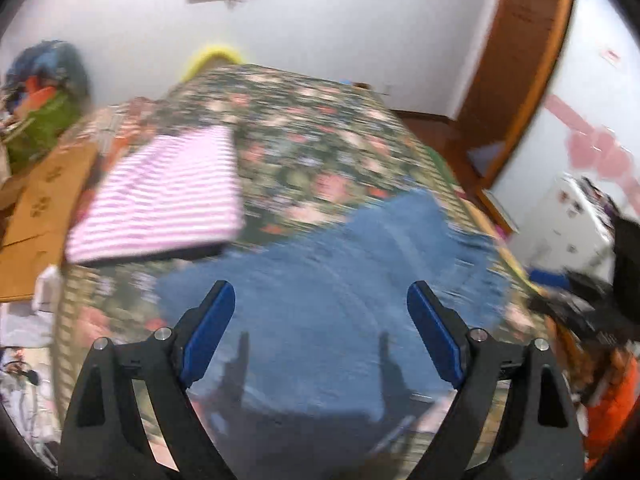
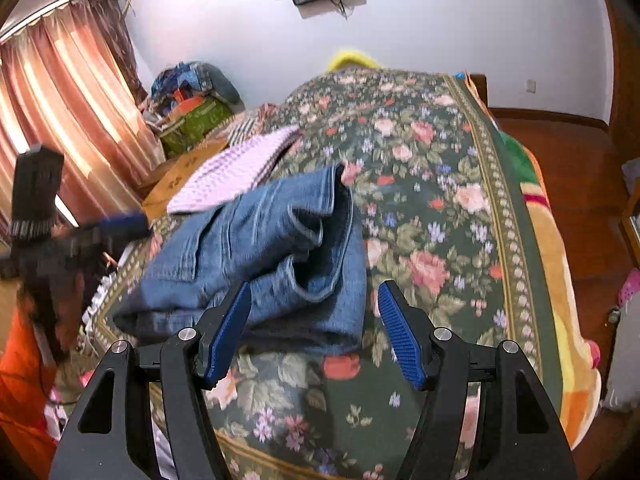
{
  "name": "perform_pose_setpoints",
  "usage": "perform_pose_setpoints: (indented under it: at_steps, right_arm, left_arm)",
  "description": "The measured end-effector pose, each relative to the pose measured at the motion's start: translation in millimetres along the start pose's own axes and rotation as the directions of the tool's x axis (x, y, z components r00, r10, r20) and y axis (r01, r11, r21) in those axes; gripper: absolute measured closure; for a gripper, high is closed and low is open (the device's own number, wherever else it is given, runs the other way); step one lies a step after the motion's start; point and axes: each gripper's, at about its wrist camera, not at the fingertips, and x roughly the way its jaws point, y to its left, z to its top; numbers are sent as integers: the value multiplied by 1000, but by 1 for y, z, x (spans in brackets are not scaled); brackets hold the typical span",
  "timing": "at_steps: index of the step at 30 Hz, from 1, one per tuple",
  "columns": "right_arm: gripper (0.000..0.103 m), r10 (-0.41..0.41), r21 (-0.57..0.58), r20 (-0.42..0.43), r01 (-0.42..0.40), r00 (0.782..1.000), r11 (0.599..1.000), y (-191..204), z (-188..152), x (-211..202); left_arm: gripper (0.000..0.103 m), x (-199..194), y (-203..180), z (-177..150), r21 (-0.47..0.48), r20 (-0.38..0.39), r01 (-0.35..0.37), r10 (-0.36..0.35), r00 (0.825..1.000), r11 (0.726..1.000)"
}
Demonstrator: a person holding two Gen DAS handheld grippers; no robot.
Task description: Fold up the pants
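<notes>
Right claw (image 2: 314, 334) hovering wide, empty; left claw (image 1: 321, 338) likewise. Jeans (image 2: 272, 248): lying bunched, partly folded, on floral bed (image 2: 440, 184); likely heavy, soft denim, gripping best at thick waistband or hem edges.

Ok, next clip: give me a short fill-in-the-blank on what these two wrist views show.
1. The blue denim jeans lie in a bundle on the ____-patterned bedspread.
2. Both the left gripper and the right gripper are ____.
3. The folded cloth beyond the jeans has pink and white ____.

Missing: floral; open; stripes
</notes>
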Motion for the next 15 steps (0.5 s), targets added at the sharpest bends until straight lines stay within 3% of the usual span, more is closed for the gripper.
perform_pose_setpoints:
  at_steps: [3,9,12,15]
  right_arm:
    - [40,14,10,-48,-14,999,1000,4,-12,9]
    - [40,70,25,-146,-67,987,997,20,-40,38]
    - [36,60,15,-162,-58,985,998,25,-41,52]
    - [34,67,2,-168,-67,983,998,25,-31,59]
  left_arm:
    - [14,27,43,14,-26,-25,-147,146,989,989]
    - [14,92,112,24,-79,-139,-278,266,954,957]
    - [14,115,126,13,-71,-214,-275,254,943,959]
    - [14,127,135,-1,-85,-247,-208,182,952,974]
